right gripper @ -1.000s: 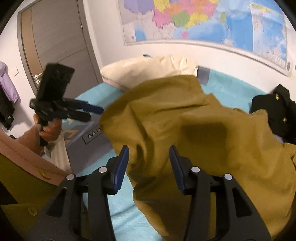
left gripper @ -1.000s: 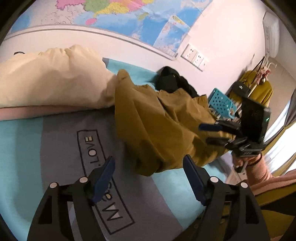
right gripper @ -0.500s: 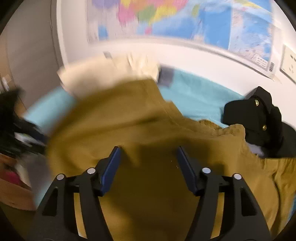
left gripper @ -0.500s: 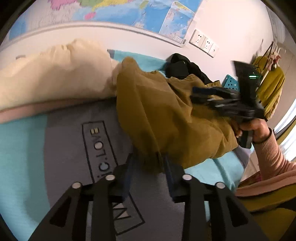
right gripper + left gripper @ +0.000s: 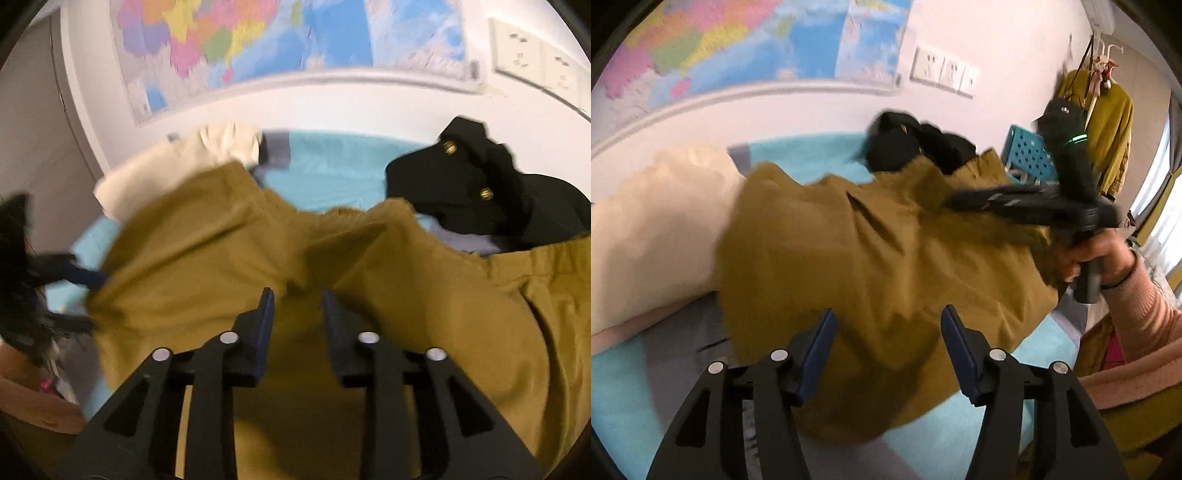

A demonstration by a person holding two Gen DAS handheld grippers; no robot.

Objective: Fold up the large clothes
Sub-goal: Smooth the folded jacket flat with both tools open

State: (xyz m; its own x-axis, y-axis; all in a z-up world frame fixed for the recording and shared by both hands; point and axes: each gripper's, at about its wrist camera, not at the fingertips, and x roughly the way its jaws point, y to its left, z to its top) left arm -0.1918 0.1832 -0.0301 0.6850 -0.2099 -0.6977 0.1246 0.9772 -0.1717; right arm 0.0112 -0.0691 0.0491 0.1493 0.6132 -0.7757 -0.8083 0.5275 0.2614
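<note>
A: What fills the most space?

B: The bed, under a teal and grey cover. Across its middle lies the mustard-brown garment, rumpled, the biggest thing on it. In the right wrist view it runs from 9 o'clock to 4 o'clock, with an elastic waistband toward 3 o'clock.

A: And around it?

B: A cream pillow at 9 o'clock in the left wrist view, touching the garment's edge. Behind, on the wall, a coloured map at 12 o'clock. A black jacket with 2 gold buttons sits at 2 o'clock in the right view, its lower edge tucked behind the garment. A yellow coat hangs at 2 o'clock in the left view, a blue perforated basket just below it.

A: The tools?

B: The left gripper stands over the near hem of the garment. Its jaws have just been opening and stand fairly wide; cloth shows between them, but the pads are clear of it on both sides.

A: The right one?

B: The right gripper is narrower, its jaws having just opened a little. A raised fold of the garment sits at its tips; the blur hides whether the pads pinch it, so I cannot tell. In the left view the same tool is at 3 o'clock, held by a hand in a pink sleeve.

A: Smallest things?

B: 3 white wall sockets at 1 o'clock.
</note>
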